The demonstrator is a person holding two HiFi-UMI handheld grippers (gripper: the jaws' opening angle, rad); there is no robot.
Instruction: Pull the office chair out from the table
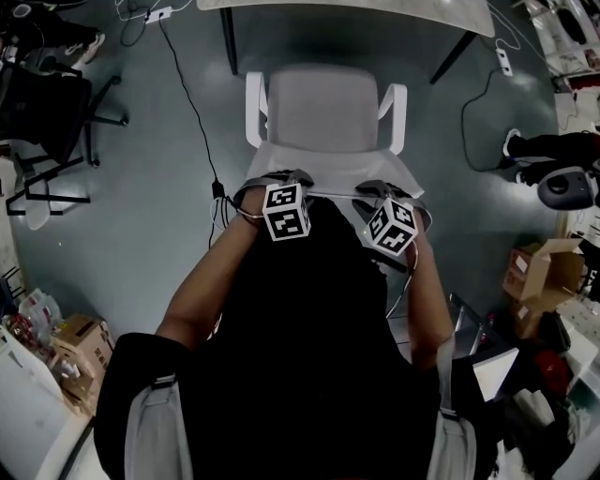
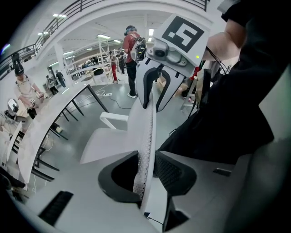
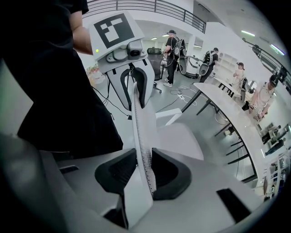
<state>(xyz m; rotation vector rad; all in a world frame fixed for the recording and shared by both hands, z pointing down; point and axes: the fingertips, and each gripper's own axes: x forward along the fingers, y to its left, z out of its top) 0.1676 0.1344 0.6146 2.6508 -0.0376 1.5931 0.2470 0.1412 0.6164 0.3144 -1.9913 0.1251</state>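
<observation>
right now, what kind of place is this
Likely a big open-plan office or lab workspace: a long white table, an office chair, cardboard boxes and cables on the grey floor.

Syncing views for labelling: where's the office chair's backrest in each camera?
Head view: backrest upper centre, directly below the chair's seat.
Left gripper view: edge-on, running from top centre down to bottom centre.
Right gripper view: edge-on, centre, slightly left of the middle.
Shared landmark: the white table, at the top edge in the head view, left in the left gripper view, right in the right gripper view.
</observation>
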